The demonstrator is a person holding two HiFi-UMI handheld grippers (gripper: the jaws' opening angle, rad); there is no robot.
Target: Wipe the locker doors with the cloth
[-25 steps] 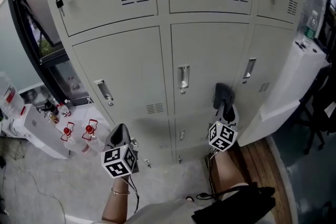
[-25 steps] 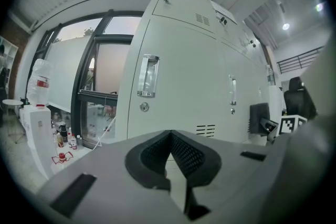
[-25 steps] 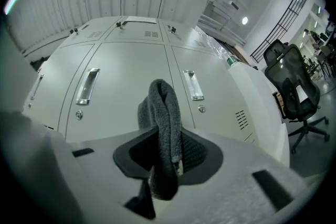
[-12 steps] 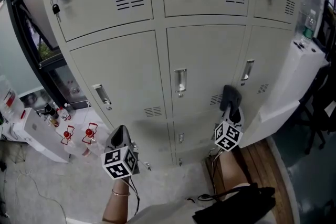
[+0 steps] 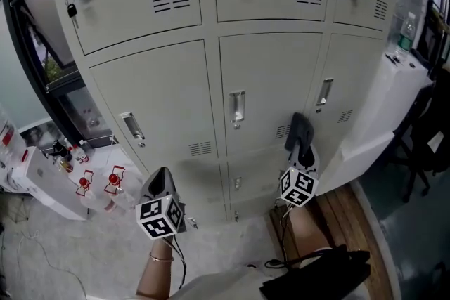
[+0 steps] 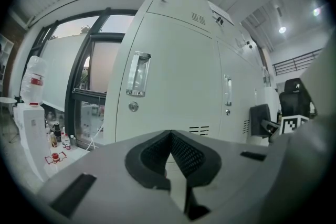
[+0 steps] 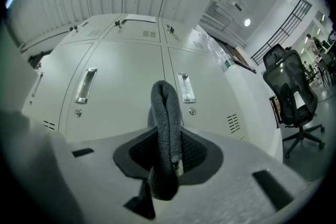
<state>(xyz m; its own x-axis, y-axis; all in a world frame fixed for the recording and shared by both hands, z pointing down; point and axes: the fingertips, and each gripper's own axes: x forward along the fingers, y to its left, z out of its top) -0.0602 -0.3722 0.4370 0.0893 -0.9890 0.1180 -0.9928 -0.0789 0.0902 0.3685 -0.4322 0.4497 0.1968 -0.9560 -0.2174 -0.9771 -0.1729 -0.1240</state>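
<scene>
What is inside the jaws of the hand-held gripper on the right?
A folded dark grey cloth, pinched upright in the right hand-held gripper. The cloth hides the spot where the jaws meet, and part of the locker doors behind it.

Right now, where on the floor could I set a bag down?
Bare grey floor lies left of the left tool, in front of the red-capped bottles. A wooden strip is free beside the white panel. Crowded round the bottles.

The cloth [image 5: 300,128] is sitting in the jaws of the right tool [image 5: 303,150] just before the locker doors [image 5: 158,91], while the left tool [image 5: 160,178] is hovering lower, to its left.
</scene>
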